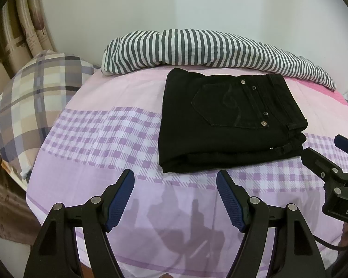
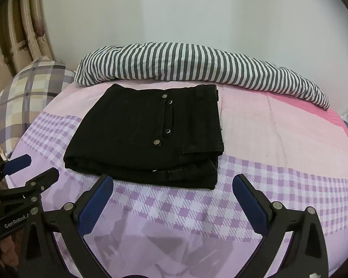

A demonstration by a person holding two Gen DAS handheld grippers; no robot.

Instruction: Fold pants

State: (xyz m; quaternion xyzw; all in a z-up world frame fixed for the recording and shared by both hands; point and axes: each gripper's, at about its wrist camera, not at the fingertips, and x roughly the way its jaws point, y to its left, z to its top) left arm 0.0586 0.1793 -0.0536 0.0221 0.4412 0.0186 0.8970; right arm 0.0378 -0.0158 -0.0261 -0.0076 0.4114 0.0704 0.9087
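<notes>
Black pants (image 1: 220, 120) lie folded into a thick rectangle on the bed, back pocket and metal rivets facing up. My left gripper (image 1: 175, 176) hovers just in front of their near left corner, open, with only bedsheet between the blue pads. The right gripper (image 1: 329, 148) shows at the right edge, beside the waistband end. In the right wrist view the pants (image 2: 132, 134) sit ahead, and my right gripper (image 2: 172, 179) stands wide open before their near edge, touching nothing. The left gripper (image 2: 41, 165) is at the left, open, clear of the pants.
A pink and purple checked bedsheet (image 1: 104, 139) covers the bed. A grey-and-white striped blanket (image 1: 197, 48) is bunched along the wall behind the pants. A plaid pillow (image 1: 34, 97) lies at the left by the curtain (image 1: 9, 46).
</notes>
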